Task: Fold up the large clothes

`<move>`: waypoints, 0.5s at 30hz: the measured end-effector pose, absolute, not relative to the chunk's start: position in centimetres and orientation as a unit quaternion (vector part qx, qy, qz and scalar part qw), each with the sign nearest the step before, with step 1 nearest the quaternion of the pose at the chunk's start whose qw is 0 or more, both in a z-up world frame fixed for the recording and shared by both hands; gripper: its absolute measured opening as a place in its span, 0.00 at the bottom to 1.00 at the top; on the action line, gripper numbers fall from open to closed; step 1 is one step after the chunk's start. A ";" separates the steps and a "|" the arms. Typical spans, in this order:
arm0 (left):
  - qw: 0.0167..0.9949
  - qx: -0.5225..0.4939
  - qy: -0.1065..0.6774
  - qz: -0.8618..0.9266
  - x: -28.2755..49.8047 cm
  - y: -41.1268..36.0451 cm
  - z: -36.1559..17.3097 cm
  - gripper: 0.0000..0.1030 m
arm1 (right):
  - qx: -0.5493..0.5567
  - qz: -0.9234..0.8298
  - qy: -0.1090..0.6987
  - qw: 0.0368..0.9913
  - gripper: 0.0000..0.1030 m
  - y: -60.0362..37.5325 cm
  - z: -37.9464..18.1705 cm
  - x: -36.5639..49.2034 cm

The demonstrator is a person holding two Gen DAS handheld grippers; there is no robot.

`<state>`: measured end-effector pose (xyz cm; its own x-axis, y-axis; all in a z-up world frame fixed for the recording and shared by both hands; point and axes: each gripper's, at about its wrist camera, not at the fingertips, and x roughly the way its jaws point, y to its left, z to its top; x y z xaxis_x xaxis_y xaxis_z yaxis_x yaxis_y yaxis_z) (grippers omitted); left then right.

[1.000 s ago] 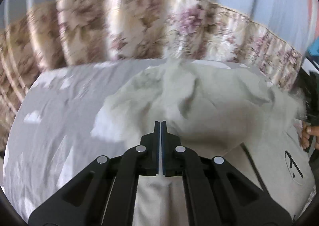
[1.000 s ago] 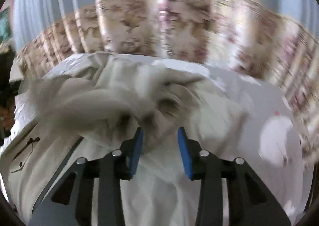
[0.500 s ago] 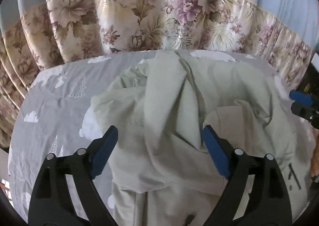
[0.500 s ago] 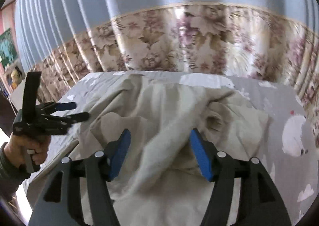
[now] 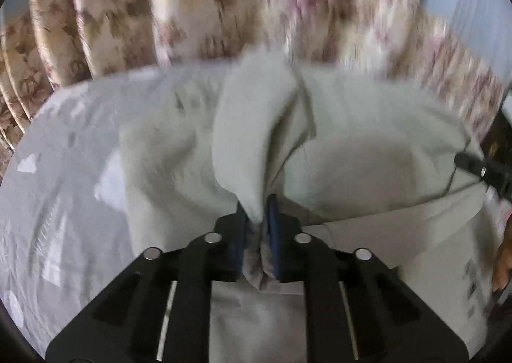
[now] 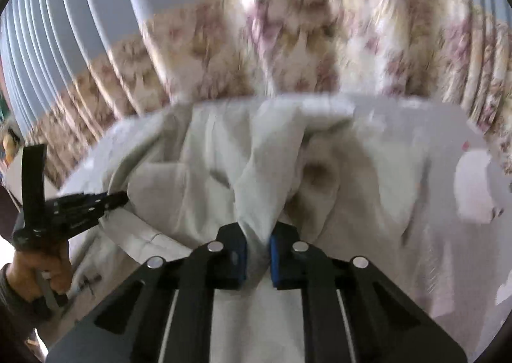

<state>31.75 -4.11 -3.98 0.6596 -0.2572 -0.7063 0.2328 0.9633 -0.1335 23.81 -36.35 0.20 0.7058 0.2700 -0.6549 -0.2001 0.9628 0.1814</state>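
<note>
A large pale beige garment (image 5: 352, 145) lies crumpled on a grey bed sheet (image 5: 57, 190). My left gripper (image 5: 257, 212) is shut on a raised fold of the garment, which rises in a ridge ahead of the jaws. My right gripper (image 6: 258, 241) is shut on another fold of the same garment (image 6: 224, 164). The right gripper's tip shows at the right edge of the left wrist view (image 5: 480, 169). The left gripper shows at the left of the right wrist view (image 6: 86, 206), held by a hand. Both views are motion-blurred.
A floral curtain (image 5: 224, 4) with a blue upper part hangs behind the bed's far edge. The sheet (image 6: 473, 190) has white cloud prints. The person's hand (image 6: 38, 270) is at the lower left of the right wrist view.
Both grippers were open half a second ago over the garment; both have closed on folds of it. The views have dropped closer to the fabric.
</note>
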 end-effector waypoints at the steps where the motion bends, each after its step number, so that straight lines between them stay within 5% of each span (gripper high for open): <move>1: 0.921 -0.026 0.366 -0.131 31.7 -3.8 -2.5 0.09 | 0.046 0.127 0.342 0.930 0.10 -36.6 1.3 23.7; 7: 0.952 -0.007 0.293 -0.094 33.2 -4.9 1.8 0.10 | 0.021 0.124 0.292 0.948 0.10 -35.9 4.0 26.0; 11: 0.923 0.006 0.381 -0.062 35.9 -5.0 -3.5 0.12 | 0.009 0.088 0.364 0.927 0.11 -36.4 -1.0 28.6; 13: 0.908 -0.008 0.416 -0.051 36.4 -4.1 -6.6 0.17 | 0.026 0.074 0.404 0.911 0.16 -37.6 -3.9 29.4; 15: 0.915 -0.002 0.401 -0.057 35.7 -3.8 -6.8 0.19 | 0.039 0.070 0.400 0.913 0.33 -38.4 -4.1 29.0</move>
<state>35.72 -3.81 -6.83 0.6726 -0.1050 -0.7325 0.1021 0.9936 -0.0488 29.04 -38.42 -4.10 0.6709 0.1597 -0.7241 -0.0967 0.9870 0.1281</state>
